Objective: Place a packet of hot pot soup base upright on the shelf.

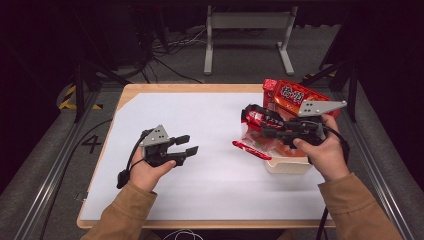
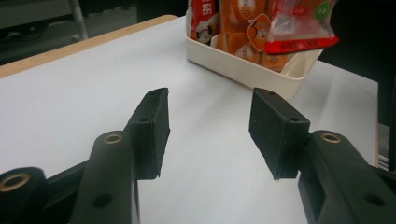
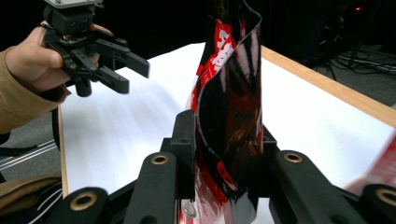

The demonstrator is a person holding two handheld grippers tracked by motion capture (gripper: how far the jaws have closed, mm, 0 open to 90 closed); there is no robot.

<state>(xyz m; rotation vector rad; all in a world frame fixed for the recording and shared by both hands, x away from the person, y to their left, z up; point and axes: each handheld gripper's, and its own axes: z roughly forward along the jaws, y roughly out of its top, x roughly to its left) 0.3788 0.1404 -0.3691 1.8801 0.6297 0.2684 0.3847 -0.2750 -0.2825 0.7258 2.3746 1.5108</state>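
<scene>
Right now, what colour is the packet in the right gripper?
Dark red and black, glossy, with white lettering; the packet shows best in the right gripper view.

Grippers: two, left gripper (image 1: 187,144) and right gripper (image 1: 255,116), one per hand. Tables: one table (image 1: 200,88), one white sheet (image 1: 210,150) on it. Tubs: one cream tub (image 1: 287,165), near the table's right edge. Snack packets: several in the tub (image 1: 290,95), exact number unclear; one dark red packet (image 3: 231,93) in the right gripper.
</scene>
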